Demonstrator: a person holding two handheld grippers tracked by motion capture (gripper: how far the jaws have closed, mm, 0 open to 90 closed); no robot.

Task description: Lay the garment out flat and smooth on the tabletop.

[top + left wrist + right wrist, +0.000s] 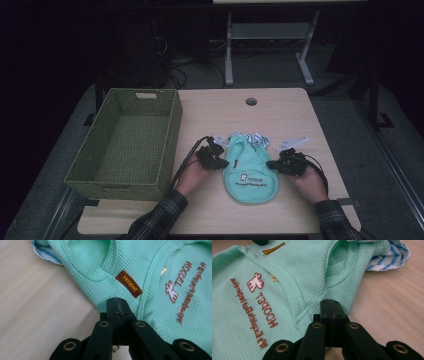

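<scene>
Dim room beyond, cables and a grey stand on the floor behind a pale wooden table (300, 200). From the high view alone: green woven basket (125, 142) at the table's left, well apart from the work; mint-green small garment (250, 170) flat near the table's middle, between two forearms in plaid sleeves. Left gripper (220, 159) at the garment's left edge, right gripper (274, 165) at its right edge.

Closer, from the gripper views: waffle-knit mint cloth, brown printed lettering with a little animal figure, brown woven label (129, 283) near an armhole, blue-and-white striped trim (387, 255) at the far end. Left gripper (117, 302) with jaws pressed together at the garment's hem; right gripper (330, 303) likewise, jaws shut at the opposite hem.

Hard to tell whether cloth sits pinched between the closed tips or merely under them. Small print too blurred to read; garment's lower part cut off in both close views.
</scene>
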